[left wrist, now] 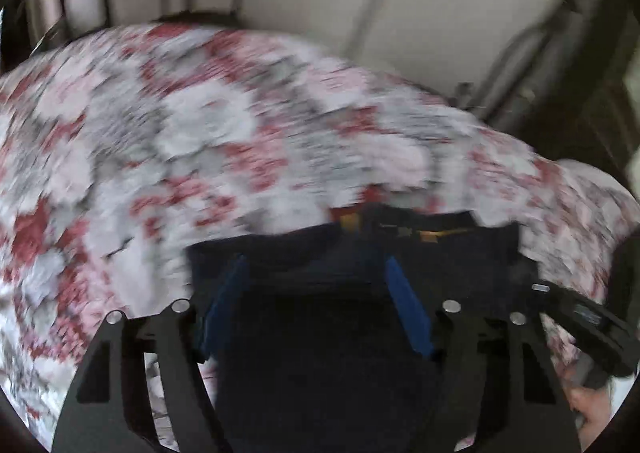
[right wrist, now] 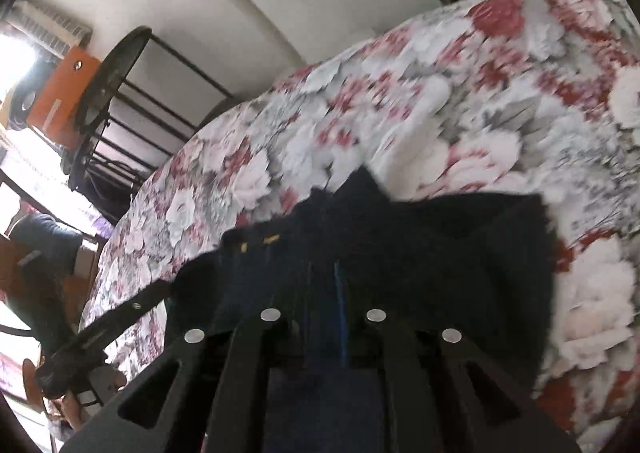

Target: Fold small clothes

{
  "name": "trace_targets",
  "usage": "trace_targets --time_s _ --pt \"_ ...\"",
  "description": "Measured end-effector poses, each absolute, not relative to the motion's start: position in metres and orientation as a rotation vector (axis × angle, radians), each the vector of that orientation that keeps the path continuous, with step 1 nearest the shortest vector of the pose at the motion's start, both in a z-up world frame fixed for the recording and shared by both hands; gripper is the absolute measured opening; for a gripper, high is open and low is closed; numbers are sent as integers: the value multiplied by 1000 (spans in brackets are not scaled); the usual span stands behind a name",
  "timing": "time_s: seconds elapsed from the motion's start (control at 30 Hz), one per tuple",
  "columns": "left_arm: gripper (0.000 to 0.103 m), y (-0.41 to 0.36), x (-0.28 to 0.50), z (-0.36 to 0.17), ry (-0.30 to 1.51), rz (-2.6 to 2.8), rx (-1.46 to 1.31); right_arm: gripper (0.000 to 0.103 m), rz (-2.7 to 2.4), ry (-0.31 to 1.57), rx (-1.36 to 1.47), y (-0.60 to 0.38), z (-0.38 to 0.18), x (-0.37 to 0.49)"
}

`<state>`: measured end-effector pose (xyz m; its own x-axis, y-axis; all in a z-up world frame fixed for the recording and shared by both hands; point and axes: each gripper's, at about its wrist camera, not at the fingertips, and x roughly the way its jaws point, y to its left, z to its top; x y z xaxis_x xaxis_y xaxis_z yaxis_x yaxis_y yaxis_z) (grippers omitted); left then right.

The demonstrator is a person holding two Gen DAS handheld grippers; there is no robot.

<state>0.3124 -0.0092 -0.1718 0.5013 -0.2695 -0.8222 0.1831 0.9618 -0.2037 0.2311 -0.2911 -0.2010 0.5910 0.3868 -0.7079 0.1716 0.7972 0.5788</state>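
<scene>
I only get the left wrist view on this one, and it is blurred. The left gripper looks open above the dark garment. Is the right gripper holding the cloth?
Observer: Yes. In the right wrist view the right gripper has its blue pads almost together, with a fold of the dark garment pinched between them.
Operator: Is the garment lying flat?
Observer: No. It is bunched, and a pointed corner sticks out at its far edge onto the floral bedspread.
Operator: Anything past the bed on that side?
Observer: A black metal rack stands by the wall, with an orange box behind it.
</scene>
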Motion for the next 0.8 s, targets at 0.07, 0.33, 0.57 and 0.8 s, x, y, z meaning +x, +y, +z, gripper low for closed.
trace_targets --time_s 0.07,0.33,0.57,0.8 --pt "68 -18 300 -156 929 -346 -89 13 151 946 682 -286 -202 238" --pt "74 -34 333 -216 1169 -203 60 19 150 962 717 -289 -210 252" --pt "72 20 356 -200 1087 -98 -248 17 -39 910 807 -328 -213 236" --pt "90 -6 363 -220 1185 -137 -132 38 136 914 719 -281 -205 252"
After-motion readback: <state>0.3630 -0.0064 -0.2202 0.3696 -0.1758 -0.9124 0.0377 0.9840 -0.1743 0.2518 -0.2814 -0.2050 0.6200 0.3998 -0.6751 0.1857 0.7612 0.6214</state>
